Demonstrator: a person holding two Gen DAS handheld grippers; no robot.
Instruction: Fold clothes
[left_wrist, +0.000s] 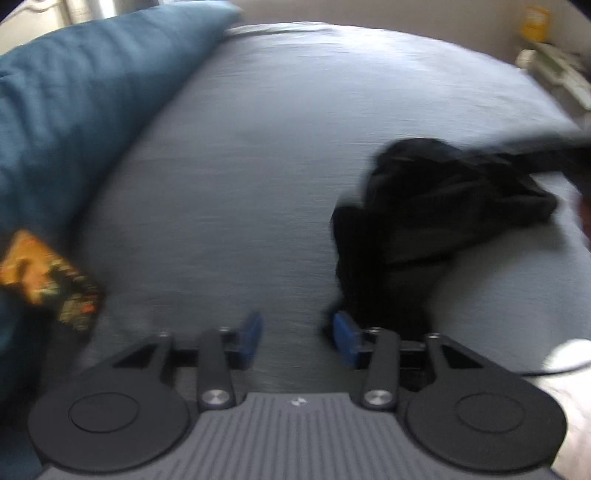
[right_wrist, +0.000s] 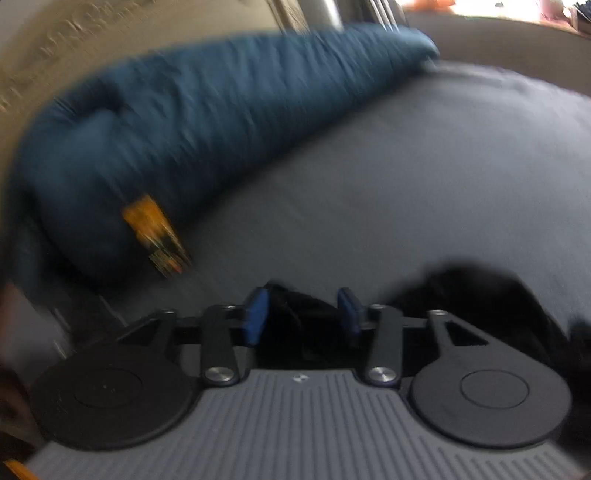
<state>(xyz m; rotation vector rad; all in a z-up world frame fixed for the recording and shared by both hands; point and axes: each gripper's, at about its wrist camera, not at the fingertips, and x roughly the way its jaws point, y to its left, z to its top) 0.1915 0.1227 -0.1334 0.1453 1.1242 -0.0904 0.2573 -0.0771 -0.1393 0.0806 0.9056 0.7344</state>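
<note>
One black garment (left_wrist: 436, 206) lies in a soft, floppy, light heap on the grey bed (left_wrist: 240, 184), so pinch its loose edge; the left hand-held gripper (left_wrist: 297, 341) is half open beside it, the right hand-held gripper (right_wrist: 301, 317) half open over it.

Surface: wide bed (left_wrist: 258, 155) under a smooth grey-blue fitted sheet, blurred in both views.
Along its left edge: long teal-blue quilted duvet (left_wrist: 74, 103), bunched into 1 thick roll.
Beside the duvet's near end: small flat orange-and-black printed item (left_wrist: 44, 280), resting against the roll; what it is cannot be told.
Right half: 1 crumpled black garment (left_wrist: 424, 214), lying in a loose heap on the sheet.
</note>
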